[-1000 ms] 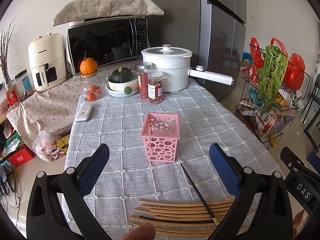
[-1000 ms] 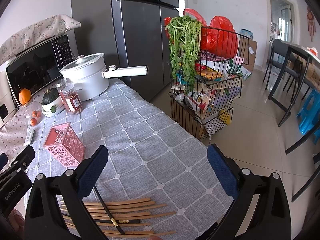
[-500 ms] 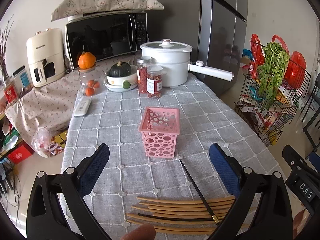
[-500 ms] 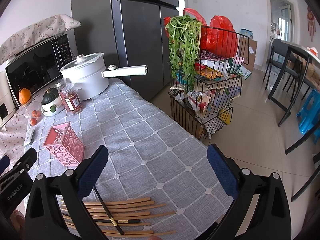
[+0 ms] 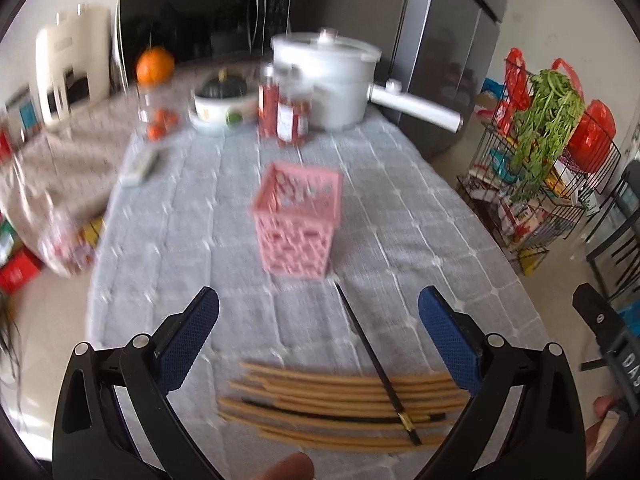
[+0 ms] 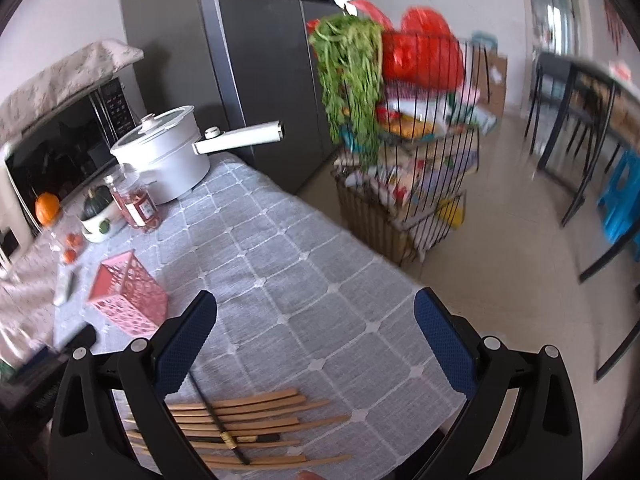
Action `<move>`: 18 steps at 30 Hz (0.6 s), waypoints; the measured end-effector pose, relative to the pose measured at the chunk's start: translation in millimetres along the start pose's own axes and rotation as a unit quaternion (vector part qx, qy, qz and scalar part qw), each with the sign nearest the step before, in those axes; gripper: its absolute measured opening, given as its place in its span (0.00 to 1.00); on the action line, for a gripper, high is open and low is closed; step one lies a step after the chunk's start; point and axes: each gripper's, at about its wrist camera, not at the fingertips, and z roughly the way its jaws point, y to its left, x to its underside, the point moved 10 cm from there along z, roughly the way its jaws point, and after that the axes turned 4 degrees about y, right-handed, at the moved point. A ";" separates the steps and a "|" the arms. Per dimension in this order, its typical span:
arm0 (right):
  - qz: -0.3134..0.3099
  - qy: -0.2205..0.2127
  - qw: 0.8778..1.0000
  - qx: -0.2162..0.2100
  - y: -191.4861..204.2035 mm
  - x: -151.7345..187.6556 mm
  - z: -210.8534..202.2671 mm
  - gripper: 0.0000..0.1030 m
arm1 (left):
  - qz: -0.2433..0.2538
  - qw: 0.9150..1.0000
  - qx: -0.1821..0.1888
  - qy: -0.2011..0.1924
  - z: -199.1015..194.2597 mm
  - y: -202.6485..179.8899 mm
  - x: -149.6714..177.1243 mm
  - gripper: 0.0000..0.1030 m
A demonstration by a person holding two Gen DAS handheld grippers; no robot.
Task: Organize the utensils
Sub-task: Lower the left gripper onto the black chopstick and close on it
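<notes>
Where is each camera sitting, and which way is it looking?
Left wrist: on the left gripper, jaws open, facing down the table past the pink basket to the white pot; a fingertip shows below.
Right wrist: on the right gripper, jaws open, facing the table's right edge, the wire rack and floor.
Both see the chopsticks, basket and pot.

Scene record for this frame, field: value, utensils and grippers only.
left gripper: open, holding nothing
right gripper: open, holding nothing
wooden chopsticks: loose row flat on tablecloth, near edge
black chopstick: lies diagonally across the wooden ones
pink basket: upright, beyond the chopsticks; contents unclear, blurred
</notes>
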 end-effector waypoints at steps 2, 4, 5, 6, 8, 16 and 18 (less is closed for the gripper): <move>0.031 0.032 0.998 -0.033 -4.9 3.7 5.6 0.93 | -0.019 0.999 0.013 0.037 12.9 -2.1 10.2 0.93; 0.063 0.066 0.994 -0.065 -8.1 8.8 12.3 0.93 | -0.039 0.996 0.025 0.073 26.8 -5.3 20.0 0.92; 0.082 0.085 0.989 -0.084 -10.6 12.0 15.4 0.93 | -0.052 0.994 0.031 0.091 35.8 -6.6 24.7 0.90; 0.095 0.097 0.986 -0.096 -11.7 14.5 17.8 0.93 | -0.064 0.992 0.031 0.108 44.9 -7.4 28.4 0.88; 0.133 0.129 0.975 -0.125 -16.7 21.0 23.6 0.93 | -0.080 0.987 0.030 0.135 60.8 -10.3 32.9 0.83; 0.219 0.200 0.940 -0.167 -31.3 38.4 40.0 0.93 | -0.114 0.978 -0.019 0.173 121.4 -18.3 33.2 0.69; 0.223 0.205 0.938 -0.169 -36.0 38.4 40.3 0.93 | -0.126 0.975 -0.034 0.181 137.0 -18.2 33.3 0.66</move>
